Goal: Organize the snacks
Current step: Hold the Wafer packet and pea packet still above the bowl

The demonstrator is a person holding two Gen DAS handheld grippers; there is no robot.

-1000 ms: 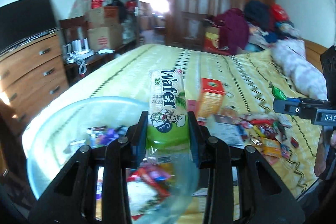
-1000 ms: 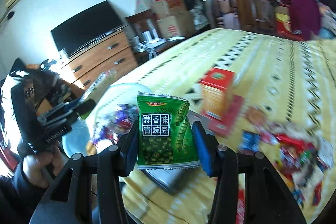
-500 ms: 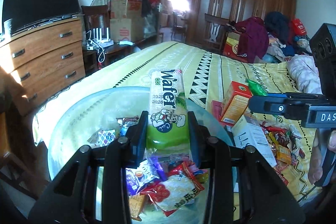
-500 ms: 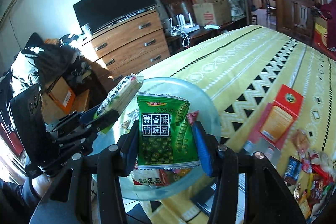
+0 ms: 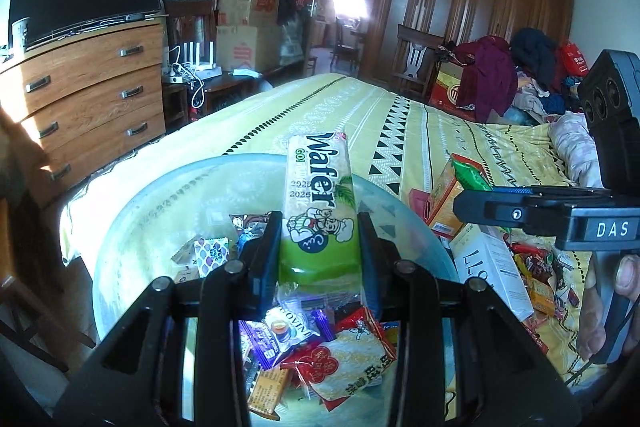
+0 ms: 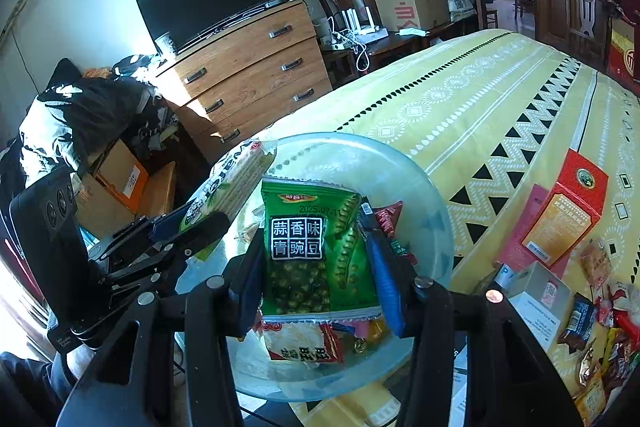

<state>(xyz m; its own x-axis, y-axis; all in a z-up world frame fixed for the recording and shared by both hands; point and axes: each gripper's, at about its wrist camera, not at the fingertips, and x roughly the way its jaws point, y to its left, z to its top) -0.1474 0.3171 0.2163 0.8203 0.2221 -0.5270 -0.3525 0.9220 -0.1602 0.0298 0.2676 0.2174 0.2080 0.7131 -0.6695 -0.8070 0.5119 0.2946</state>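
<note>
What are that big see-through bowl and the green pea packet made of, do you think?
The bowl looks like clear, faintly blue plastic, possibly glass: the bedspread pattern shows through its wall. The pea packet, clamped in the right gripper, looks like glossy printed plastic film: it catches highlights and has crimped, sealed ends.

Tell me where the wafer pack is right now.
In the left wrist view, the wafer pack is clamped in the left gripper, above the clear bowl of snacks.
</note>
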